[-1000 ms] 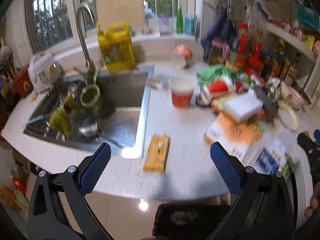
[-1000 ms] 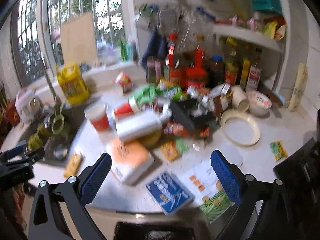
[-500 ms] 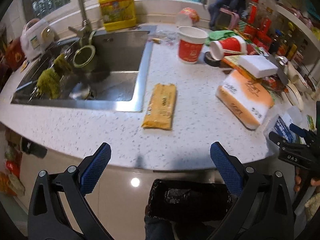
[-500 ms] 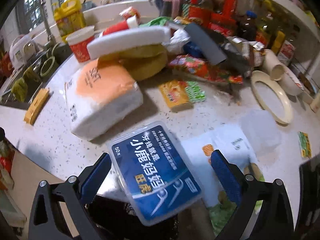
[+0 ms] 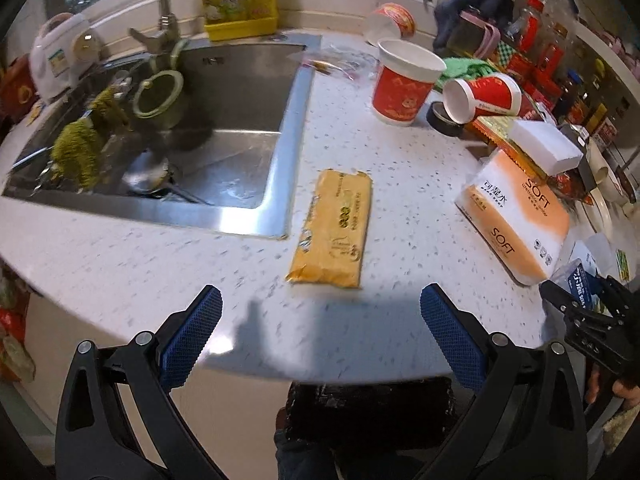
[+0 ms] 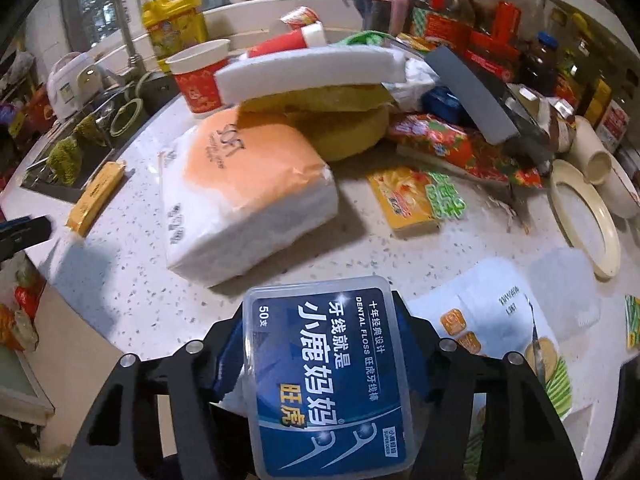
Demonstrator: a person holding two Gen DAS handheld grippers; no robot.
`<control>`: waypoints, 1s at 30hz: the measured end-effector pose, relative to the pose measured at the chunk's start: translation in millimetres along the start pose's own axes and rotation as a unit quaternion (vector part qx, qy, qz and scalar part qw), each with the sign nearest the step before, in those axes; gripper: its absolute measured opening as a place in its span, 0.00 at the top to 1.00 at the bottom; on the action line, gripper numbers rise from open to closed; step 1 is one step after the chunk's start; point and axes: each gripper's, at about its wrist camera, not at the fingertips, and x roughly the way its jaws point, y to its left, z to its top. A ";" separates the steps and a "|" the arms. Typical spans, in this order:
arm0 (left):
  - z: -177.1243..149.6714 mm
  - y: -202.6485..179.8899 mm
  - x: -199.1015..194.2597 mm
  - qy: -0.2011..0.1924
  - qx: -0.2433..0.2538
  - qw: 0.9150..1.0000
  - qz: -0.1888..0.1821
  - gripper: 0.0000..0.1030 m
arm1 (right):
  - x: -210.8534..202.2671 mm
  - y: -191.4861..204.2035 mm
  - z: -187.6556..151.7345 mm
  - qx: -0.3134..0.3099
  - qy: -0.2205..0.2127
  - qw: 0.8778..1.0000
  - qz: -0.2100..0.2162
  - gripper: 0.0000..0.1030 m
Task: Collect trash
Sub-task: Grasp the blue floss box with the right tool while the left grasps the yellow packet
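My right gripper is shut on a blue dental floss box at the counter's front edge; it also shows in the left wrist view. My left gripper is open and empty, just in front of a flat yellow wrapper lying beside the sink. A black trash bag sits below the counter edge between my left fingers. The wrapper also shows in the right wrist view.
An orange tissue pack, red paper cups, a white sponge and snack packets crowd the counter. The sink holds utensils. A cream plate and a white packet lie at the right.
My right gripper closed on the dental floss box and lifted it toward the counter edge. My left gripper moved closer to the yellow wrapper.
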 end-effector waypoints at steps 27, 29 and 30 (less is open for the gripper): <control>14.5 -1.3 -7.8 -0.040 0.040 0.997 -0.060 0.65 | -103.8 43.4 4.3 0.031 -0.109 0.993 0.040 0.39; -6.3 -9.8 -25.8 -0.043 0.068 0.994 -0.072 0.65 | -109.7 47.5 -10.8 0.027 -0.097 0.994 0.047 0.39; -15.9 -14.4 -30.5 -0.041 0.081 0.993 -0.075 0.65 | -110.5 49.1 -19.6 0.026 -0.089 0.995 0.047 0.39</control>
